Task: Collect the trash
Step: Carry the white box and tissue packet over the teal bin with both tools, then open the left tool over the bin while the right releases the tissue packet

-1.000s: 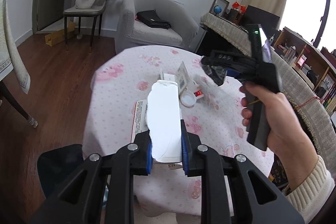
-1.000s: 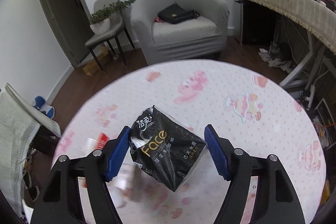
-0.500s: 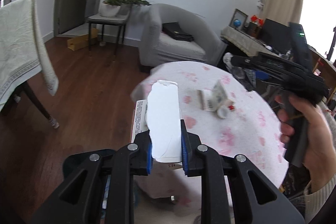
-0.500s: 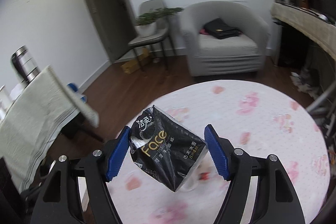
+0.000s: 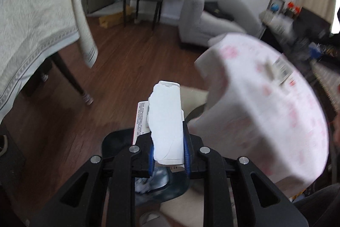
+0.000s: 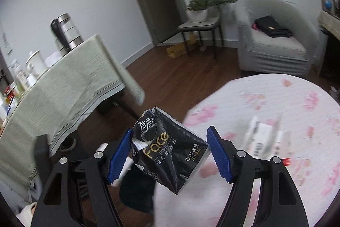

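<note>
Black tissue pack (image 6: 170,150) — "Face TISSUE", "洁柔".

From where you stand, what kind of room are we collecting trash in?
Most likely a home living and dining room: a grey armchair with a black bag on it, a potted plant on a chair, and a round table under a pink floral cloth.

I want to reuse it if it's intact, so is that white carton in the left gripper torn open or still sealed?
Torn open. The white carton, clamped in the left gripper, has a ragged far end and a jagged torn left edge.
</note>
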A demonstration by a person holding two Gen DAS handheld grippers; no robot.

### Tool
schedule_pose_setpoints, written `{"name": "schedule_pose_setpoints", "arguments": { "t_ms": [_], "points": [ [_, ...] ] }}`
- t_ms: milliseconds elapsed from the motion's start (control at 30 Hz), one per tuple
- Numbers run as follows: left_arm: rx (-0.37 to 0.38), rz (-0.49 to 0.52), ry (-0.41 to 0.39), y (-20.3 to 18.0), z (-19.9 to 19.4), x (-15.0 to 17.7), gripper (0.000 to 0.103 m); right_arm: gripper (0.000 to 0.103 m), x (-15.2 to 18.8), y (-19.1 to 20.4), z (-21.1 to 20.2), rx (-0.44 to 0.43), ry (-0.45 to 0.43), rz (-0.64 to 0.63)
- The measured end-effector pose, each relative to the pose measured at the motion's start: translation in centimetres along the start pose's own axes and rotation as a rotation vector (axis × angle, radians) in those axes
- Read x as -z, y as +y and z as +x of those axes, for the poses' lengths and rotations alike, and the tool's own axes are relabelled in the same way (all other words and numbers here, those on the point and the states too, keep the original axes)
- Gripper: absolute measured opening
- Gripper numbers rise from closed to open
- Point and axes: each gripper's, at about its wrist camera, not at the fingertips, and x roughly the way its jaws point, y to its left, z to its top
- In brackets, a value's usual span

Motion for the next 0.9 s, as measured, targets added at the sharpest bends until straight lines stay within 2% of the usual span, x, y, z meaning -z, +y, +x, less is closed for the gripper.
{"name": "schedule_pose_setpoints", "arguments": {
  "t_ms": [200,433,667,733,767,800,900],
  "points": [
    [-0.006,-0.025,0.154,2.3,4.1,2.4,0.023,0.072,0.3,2.3,2.3,-0.042,0.037,-0.028],
    [-0.049,0.017,0.309,4.1,8.0,5.5,0.023,0.073,0.9,4.7,4.9,-0.083,0.091,-0.052],
    [-0.042,0.024,0.343,5.0,8.8,6.4,0.024,0.072,2.0,7.1,8.1,-0.097,0.164,-0.093],
    [-0.049,0.013,0.349,5.3,9.1,6.3,0.031,0.073,2.3,7.5,8.8,-0.099,0.183,-0.103],
    [-0.055,0.004,0.348,5.5,9.0,6.3,0.052,0.073,2.5,7.7,9.1,-0.098,0.191,-0.106],
    [-0.054,-0.006,0.338,5.7,8.9,6.2,0.060,0.072,2.6,7.8,9.3,-0.097,0.197,-0.108],
    [-0.054,-0.013,0.313,5.9,8.5,5.7,0.060,0.073,2.9,7.8,10.1,-0.089,0.216,-0.111]
  ]
}}
